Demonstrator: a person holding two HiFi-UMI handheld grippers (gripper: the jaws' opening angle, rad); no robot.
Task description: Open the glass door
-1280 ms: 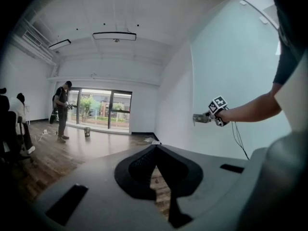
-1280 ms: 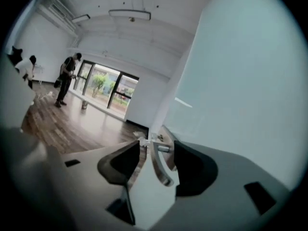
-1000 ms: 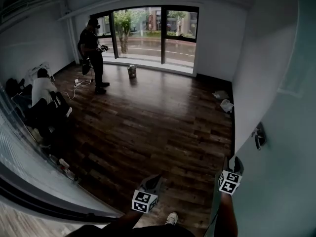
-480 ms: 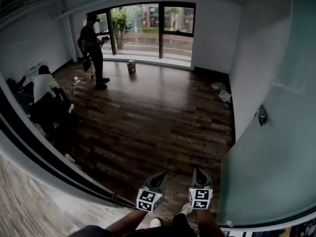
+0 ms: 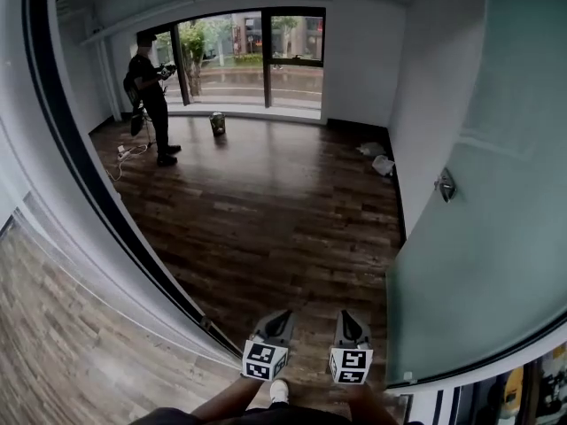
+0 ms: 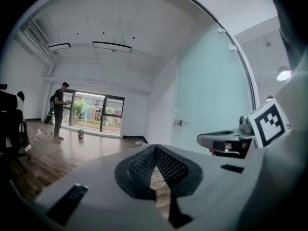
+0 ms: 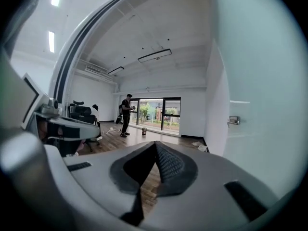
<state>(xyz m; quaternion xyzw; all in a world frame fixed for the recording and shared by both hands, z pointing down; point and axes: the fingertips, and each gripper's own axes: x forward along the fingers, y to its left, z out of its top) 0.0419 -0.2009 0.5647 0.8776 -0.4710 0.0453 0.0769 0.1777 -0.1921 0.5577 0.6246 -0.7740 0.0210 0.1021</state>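
The frosted glass door (image 5: 483, 237) stands swung open on the right, with its metal handle (image 5: 444, 185) on the room side. It also fills the right of the left gripper view (image 6: 211, 90) and of the right gripper view (image 7: 255, 81). Both grippers hang side by side low in the head view, over the threshold and clear of the door. My left gripper (image 5: 280, 317) is shut and empty, its pads meeting at the tip (image 6: 155, 147). My right gripper (image 5: 345, 316) is also shut with nothing in it (image 7: 155, 144).
The black door frame (image 5: 106, 193) curves down the left. Beyond it lies a dark wood floor (image 5: 266, 211). A person (image 5: 149, 96) stands by the far windows, with a small can (image 5: 216, 124) nearby. Bags (image 5: 376, 159) lie by the white right wall.
My right gripper has left the door's edge, shut, and come in beside the left one. Both grippers moved through the doorway, and the door now stands further open on the right.
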